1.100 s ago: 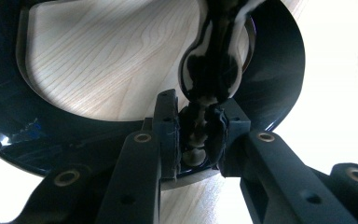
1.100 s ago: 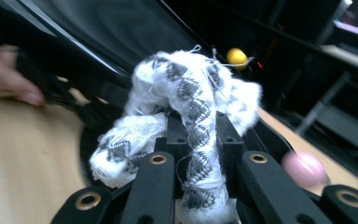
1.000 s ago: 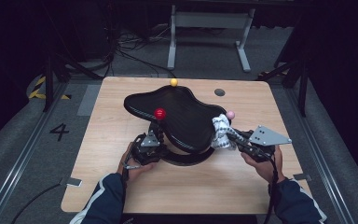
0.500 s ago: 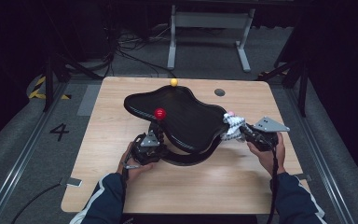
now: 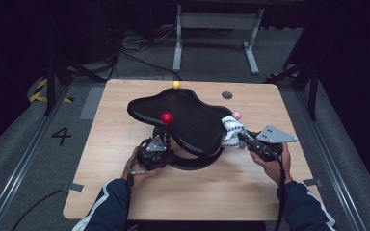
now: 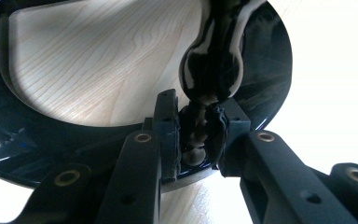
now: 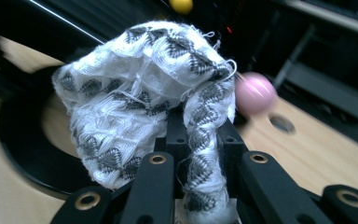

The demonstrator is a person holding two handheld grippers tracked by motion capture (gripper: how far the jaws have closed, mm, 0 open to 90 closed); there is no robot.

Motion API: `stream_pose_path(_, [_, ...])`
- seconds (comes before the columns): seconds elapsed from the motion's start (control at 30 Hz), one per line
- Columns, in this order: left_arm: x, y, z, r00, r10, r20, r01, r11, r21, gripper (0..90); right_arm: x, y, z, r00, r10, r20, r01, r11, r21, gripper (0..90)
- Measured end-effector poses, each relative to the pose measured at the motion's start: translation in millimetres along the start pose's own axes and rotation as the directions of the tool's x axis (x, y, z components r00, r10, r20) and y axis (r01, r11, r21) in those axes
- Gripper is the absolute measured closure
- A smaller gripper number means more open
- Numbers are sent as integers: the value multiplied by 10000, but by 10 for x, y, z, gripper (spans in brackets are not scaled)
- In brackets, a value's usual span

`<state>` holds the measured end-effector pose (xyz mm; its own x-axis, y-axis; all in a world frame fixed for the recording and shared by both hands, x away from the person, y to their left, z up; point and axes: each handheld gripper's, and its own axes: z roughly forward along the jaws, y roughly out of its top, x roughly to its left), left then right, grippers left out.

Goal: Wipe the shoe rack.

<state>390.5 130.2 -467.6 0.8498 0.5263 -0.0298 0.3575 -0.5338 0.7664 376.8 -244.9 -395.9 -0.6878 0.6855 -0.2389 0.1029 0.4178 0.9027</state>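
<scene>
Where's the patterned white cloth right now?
In the high view the cloth sits right of centre, clamped in the right gripper, against the black stand's right edge, just below the pink ball.

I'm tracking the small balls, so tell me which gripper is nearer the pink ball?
Right. The right gripper holds the patterned cloth just beside the pink ball; the left gripper grips the black stand's post, across the table.

Dark room — grey carpet floor [image 5: 125, 67], tangled cables [image 5: 130, 53], white desk frame [image 5: 217, 21] behind.
</scene>
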Motion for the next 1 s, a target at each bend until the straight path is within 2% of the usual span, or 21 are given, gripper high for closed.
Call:
stream_pose_path(0.13, [-11,-1,-4,9999,-136,-17,137,9999,67,743,188,149,-63,9979,-495,-429,478,9981,-394,801])
stream_pose_path(0.27, [-10,-2,-1,9999,-151,-27,151,9999,38,743,332,268,-147,9945,-743,-734,687,9948,-754,801])
stream_pose_path(0.3, [-10,-2,-1,9999,-151,-27,151,9999,38,743,332,268,-147,9945,-743,-734,687,9948,-754,801])
stream_pose_path(0.37, [-10,-7,1,9998,-217,-24,217,9998,-25,743,438,357,-239,9902,-1060,-911,961,9896,-1069,801])
stream_pose_path(0.53, [-9,-10,-9,9996,-246,-100,246,9997,8,744,586,468,-366,9827,-1340,-1281,1130,9808,-1586,799])
stream_pose_path(0.7, [-3,-15,-11,9996,-249,-151,250,9997,14,744,723,538,-446,9736,-1742,-1478,1456,9717,-1859,796])
stream_pose_path(0.77, [-3,-15,-11,9996,-248,-154,248,9997,10,743,729,537,-434,9721,-1884,-1400,1630,9710,-1746,797])
stream_pose_path(0.8, [-4,-15,-10,9996,-245,-160,245,9997,8,744,715,526,-425,9734,-1809,-1406,1560,9727,-1718,797])
stream_pose_path(0.93, [-10,-12,-1,9994,-294,-168,293,9996,-62,744,595,407,-329,9854,-1370,-1014,1266,9867,-1022,798])
stream_pose_path(1.0, [-13,-11,2,9994,-300,-163,299,9995,-67,744,572,382,-307,9870,-1292,-961,1207,9887,-893,798])
